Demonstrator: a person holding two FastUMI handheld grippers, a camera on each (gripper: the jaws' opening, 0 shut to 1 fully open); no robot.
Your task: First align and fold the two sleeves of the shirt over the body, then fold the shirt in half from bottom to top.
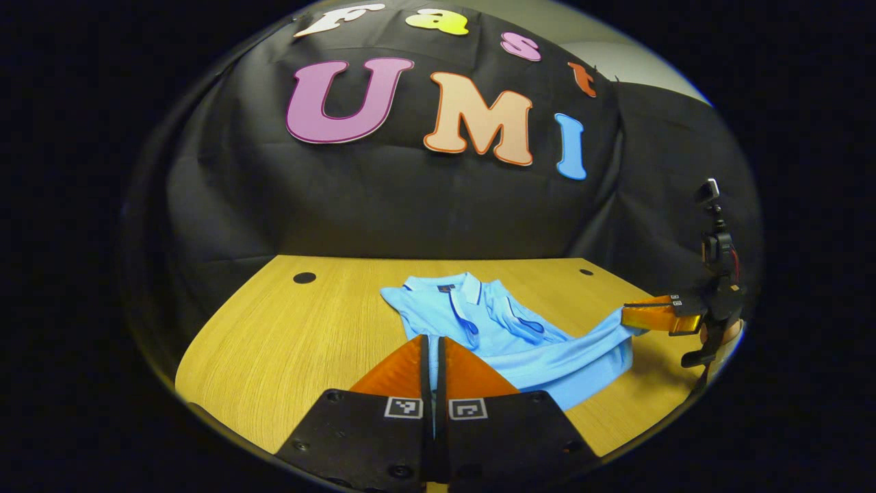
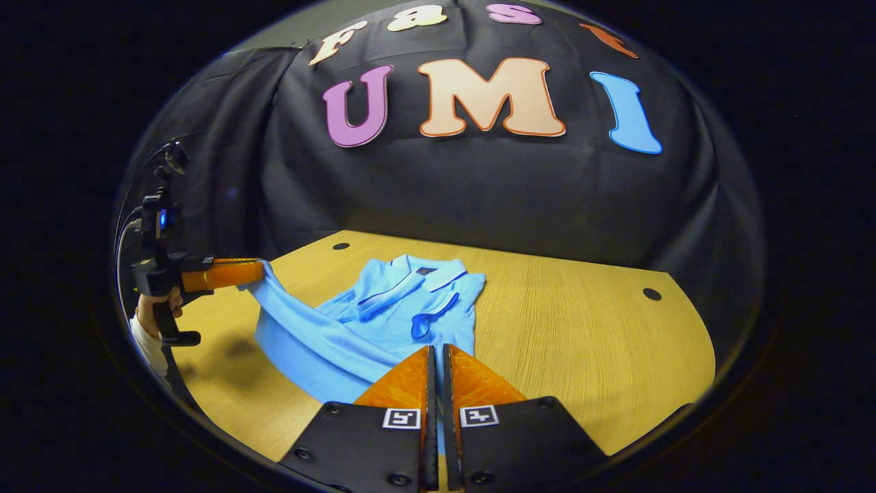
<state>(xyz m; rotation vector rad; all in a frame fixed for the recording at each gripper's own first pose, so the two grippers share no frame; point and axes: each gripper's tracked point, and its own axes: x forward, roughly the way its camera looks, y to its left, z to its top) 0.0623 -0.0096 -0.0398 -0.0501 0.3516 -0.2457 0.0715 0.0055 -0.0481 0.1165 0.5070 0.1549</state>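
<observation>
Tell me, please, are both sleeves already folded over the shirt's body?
Yes, both sleeves lie across the shirt chest.

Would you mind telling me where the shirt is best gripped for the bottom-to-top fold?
Grip the shirt by its bottom hem, one corner each, coming from the side opposite the collar. The sleeves lie folded over the body, so the hem is the free edge to carry up. Both the left gripper and right gripper are shut on it.

Bare table [image 1: 287,342] beside shirt [image 1: 520,342] (passable); booth wall behind.
</observation>
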